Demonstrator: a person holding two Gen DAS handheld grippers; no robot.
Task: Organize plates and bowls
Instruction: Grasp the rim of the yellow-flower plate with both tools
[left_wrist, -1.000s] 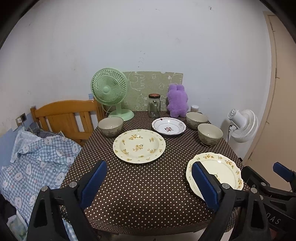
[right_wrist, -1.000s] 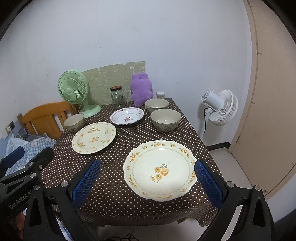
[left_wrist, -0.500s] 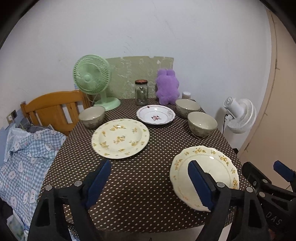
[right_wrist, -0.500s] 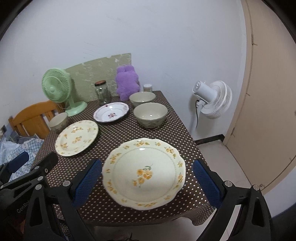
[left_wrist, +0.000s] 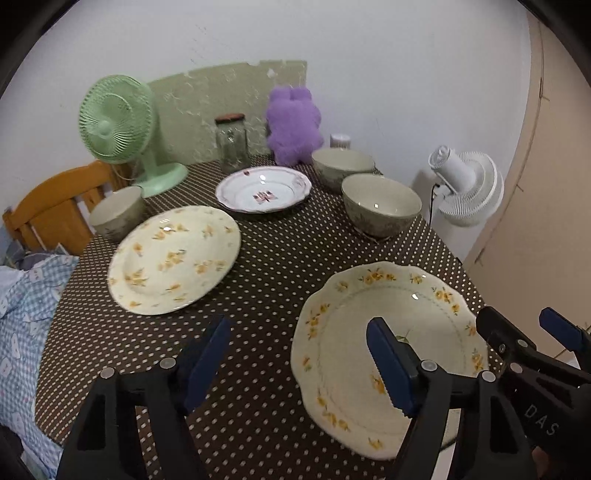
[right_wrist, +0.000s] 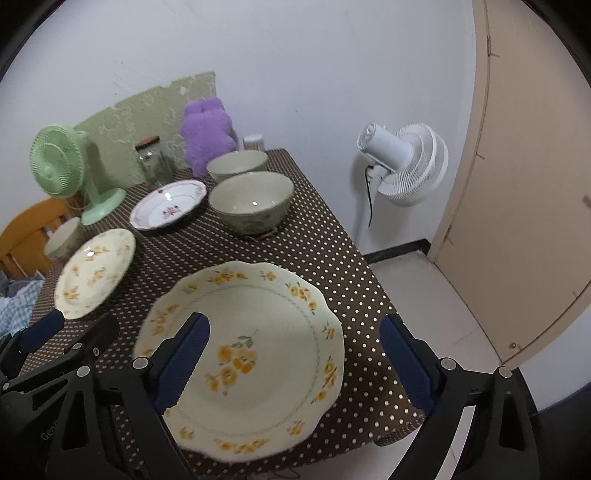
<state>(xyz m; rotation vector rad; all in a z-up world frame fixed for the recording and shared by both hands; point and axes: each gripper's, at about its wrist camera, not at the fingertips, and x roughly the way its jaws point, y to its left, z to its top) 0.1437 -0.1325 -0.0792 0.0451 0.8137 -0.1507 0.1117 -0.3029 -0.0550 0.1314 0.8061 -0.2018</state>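
Brown polka-dot tablecloth laid with the crockery, the scalloped yellow-flowered plate taken as landmark, lying at the near right corner of the cloth

Left gripper jaws apart and empty, just been closing a little, its right blue pad above the landmark plate's left rim, its left pad over bare cloth; no contact to be made out

Right gripper spread wide, narrowing slightly, nothing pressed; left pad over the plate's left part, right pad beyond its right rim

Left of and behind the landmark plate: round yellow-flowered plate. Further behind: white plate with a red motif. Straight behind: nearer green-grey bowl, second bowl just behind it. Far left of the plate: small bowl beside the green table fan

Along the wall behind: glass jar, purple plush toy. Off the table, right: white fan
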